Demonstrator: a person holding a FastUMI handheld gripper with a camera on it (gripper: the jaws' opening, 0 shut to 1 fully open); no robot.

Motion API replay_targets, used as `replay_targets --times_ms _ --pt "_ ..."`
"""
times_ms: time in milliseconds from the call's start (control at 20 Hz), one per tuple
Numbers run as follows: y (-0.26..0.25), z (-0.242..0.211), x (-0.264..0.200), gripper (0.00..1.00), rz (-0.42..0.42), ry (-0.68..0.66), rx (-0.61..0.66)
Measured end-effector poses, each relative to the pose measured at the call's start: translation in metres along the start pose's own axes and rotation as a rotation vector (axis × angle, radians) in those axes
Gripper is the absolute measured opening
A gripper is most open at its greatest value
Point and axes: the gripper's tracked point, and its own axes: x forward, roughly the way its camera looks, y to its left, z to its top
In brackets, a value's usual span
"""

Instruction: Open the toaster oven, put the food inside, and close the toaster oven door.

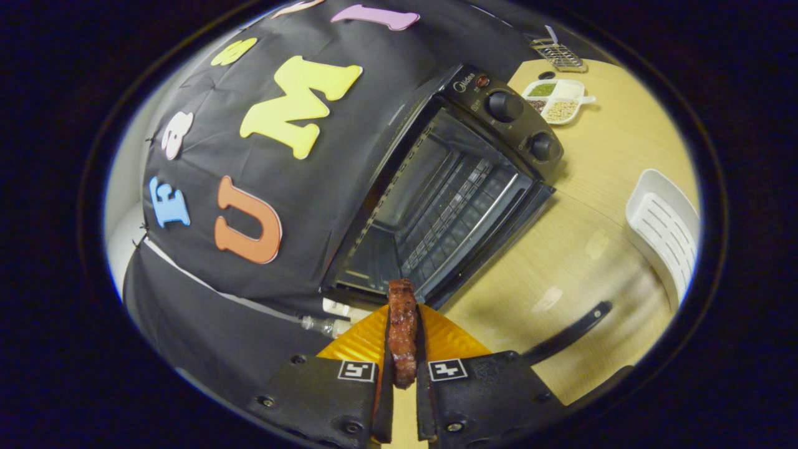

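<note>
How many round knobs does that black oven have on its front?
2. Both black round knobs sit on the black toaster oven's control panel beside the open cavity: one nearer the small red light, the other at the panel's far end.

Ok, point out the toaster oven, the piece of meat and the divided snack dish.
toaster oven (499, 107): gripper view, upper knob on its control panel.
piece of meat (403, 330): gripper view, middle of the strip pinched by the hand-held gripper.
divided snack dish (559, 110): gripper view, compartment of pale grains.

Toaster oven (436, 193) mouth open ahead, rack (455, 206) inside, nothing blocking entry
</note>
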Motion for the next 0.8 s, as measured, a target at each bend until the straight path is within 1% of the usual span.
replay_targets --times_ms 200,450,600,700,800 --pt "-0.004 0.031 0.037 0.18 -0.010 -0.101 0.008" --pt "-0.011 0.064 0.075 0.18 -0.058 -0.207 -0.014" --pt "-0.014 0.065 0.096 0.18 -0.111 -0.215 -0.086" --pt "-0.012 0.058 0.108 0.18 -0.121 -0.200 -0.119" --pt "-0.019 0.048 0.115 0.20 -0.162 -0.169 -0.169"
